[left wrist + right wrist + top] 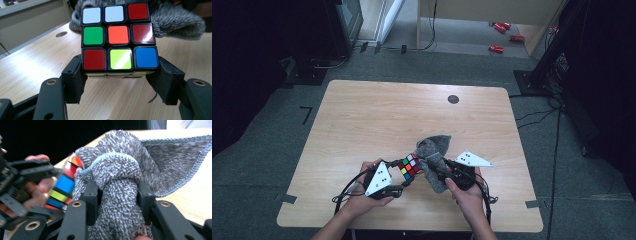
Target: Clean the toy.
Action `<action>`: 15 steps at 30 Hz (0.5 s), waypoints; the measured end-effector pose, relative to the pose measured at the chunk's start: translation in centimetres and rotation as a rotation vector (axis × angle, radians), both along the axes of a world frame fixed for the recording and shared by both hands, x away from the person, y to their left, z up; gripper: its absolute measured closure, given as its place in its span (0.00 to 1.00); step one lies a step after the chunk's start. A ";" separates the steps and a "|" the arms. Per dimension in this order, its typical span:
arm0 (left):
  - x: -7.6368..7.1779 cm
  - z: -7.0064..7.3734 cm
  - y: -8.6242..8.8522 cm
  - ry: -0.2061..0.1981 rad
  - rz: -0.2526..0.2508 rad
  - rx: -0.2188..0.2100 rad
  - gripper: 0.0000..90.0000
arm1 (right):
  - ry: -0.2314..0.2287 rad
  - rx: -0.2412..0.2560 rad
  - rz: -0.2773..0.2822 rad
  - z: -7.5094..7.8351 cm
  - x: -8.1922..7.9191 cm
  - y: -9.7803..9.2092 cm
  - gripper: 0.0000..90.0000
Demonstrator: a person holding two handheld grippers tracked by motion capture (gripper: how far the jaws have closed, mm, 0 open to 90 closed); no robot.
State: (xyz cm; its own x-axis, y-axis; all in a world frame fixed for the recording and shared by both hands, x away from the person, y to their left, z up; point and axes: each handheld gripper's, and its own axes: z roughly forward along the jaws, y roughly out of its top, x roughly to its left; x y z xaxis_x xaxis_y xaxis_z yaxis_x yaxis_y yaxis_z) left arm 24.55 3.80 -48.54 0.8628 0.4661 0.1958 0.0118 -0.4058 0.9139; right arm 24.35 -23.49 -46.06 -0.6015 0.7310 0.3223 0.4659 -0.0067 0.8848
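A colour puzzle cube [410, 166] is held just above the wooden table [362, 120] near its front edge. My left gripper [403, 176] is shut on the cube [118, 40], one jaw against each lower side. A grey fluffy cloth [434, 152] with a light blue hem touches the cube's far side. My right gripper [438, 170] is shut on a bunched fold of the cloth [120, 195]. The cube [62, 185] shows to the left behind the cloth in the right gripper view, with the left hand around it.
A small dark round grommet [453, 99] sits near the table's far edge. Cables [537, 116] run across the grey floor to the right of the table. Red items [502, 36] lie on the floor beyond it. Dark stands flank the table on both sides.
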 end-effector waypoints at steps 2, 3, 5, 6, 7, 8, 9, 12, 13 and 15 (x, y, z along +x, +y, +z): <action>-0.1 -0.1 -0.1 -0.001 -0.004 0.010 0.39 | -0.033 0.022 0.022 0.6 -0.4 0.3 0.69; -0.1 -0.1 -0.2 -0.002 -0.004 0.010 0.39 | -0.054 0.029 0.036 0.9 -0.7 0.5 0.69; -0.2 0.1 -0.1 -0.003 -0.009 0.004 0.39 | -0.089 -0.001 0.040 1.5 -1.1 1.0 0.69; -0.2 0.2 -0.1 -0.007 -0.010 -0.004 0.39 | -0.097 -0.016 0.036 1.6 -1.1 1.1 0.69; -0.3 0.3 0.0 -0.012 -0.012 -0.008 0.39 | -0.084 -0.010 0.034 1.5 -1.0 1.0 0.69; -0.3 0.5 0.2 -0.014 -0.015 -0.019 0.39 | -0.067 -0.005 0.032 1.3 -0.8 0.9 0.69; -0.4 0.5 0.2 -0.016 -0.017 -0.027 0.39 | -0.033 0.003 0.022 0.8 -0.5 0.6 0.69; -0.4 0.8 0.4 -0.022 -0.027 -0.052 0.39 | 0.025 -0.026 0.002 0.0 0.0 0.2 0.69; -0.4 0.8 0.4 -0.021 -0.029 -0.052 0.39 | 0.029 -0.037 -0.003 -0.1 0.1 0.1 0.69; -0.3 0.6 0.3 -0.014 -0.032 -0.044 0.39 | 0.011 -0.027 -0.007 0.2 -0.1 0.1 0.69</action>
State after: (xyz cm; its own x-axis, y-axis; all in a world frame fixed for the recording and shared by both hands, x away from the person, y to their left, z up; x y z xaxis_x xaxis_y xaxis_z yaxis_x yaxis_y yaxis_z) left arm 24.23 4.15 -47.91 0.8749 0.4464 0.1878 -0.0137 -0.3649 0.9309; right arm 24.23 -23.42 -45.85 -0.5930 0.7435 0.3092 0.4760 0.0139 0.8793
